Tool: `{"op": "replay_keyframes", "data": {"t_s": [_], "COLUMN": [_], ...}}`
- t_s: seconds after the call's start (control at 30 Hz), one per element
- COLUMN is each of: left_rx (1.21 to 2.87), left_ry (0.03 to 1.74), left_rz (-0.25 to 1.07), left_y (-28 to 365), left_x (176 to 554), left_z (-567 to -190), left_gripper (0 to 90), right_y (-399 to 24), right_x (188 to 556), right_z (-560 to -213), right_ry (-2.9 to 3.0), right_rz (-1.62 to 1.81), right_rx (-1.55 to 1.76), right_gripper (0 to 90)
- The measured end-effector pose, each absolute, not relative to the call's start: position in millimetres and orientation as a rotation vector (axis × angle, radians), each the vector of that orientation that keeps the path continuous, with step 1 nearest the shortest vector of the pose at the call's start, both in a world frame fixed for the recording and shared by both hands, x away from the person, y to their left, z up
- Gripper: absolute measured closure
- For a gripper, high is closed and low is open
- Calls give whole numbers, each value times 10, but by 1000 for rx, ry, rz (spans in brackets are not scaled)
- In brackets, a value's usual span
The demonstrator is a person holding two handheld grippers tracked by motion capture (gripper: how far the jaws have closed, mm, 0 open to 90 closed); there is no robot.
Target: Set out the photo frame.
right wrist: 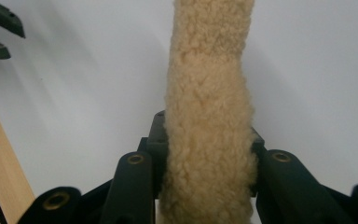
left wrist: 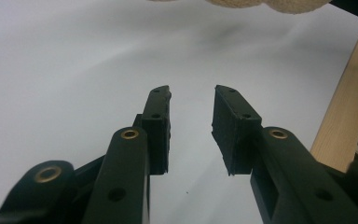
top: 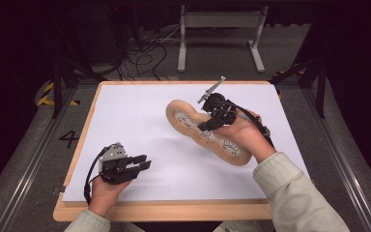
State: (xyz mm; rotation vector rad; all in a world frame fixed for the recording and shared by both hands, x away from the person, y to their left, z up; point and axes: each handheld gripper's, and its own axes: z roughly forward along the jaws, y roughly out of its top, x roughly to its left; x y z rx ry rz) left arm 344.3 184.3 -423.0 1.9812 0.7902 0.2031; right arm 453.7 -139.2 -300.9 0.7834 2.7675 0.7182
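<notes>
At desk right, right gripper [top: 206, 126] jaws pinch fleecy insole [right wrist: 208, 116] by one edge, so it may sag and slip; left gripper [top: 142, 162] jaws spread, empty.

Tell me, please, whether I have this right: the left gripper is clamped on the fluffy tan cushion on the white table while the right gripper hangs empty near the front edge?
The sides are swapped. The right gripper clamps the fluffy tan cushion, as the right gripper view shows; the left gripper hangs empty near the white table's front edge.
</notes>
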Motion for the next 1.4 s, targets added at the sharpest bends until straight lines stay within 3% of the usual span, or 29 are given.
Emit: {"op": "replay_keyframes", "data": {"t_s": [0.67,1.4], "left_rx": [1942,1995], "left_ry": [809,775], "left_rz": [213,204], "left_y": [1943,1858], "left_x": [3440,3467], "left_z": [-4264,-4331], "left_gripper": [666,645], "right_y": [-1378,-1399], "right_x": [4543,4712], "right_z": [-2953,-3321], "right_ry": [2874,3061], "right_rz": [703,682], "right_rx": [300,128], "right_gripper": [672,669]}}
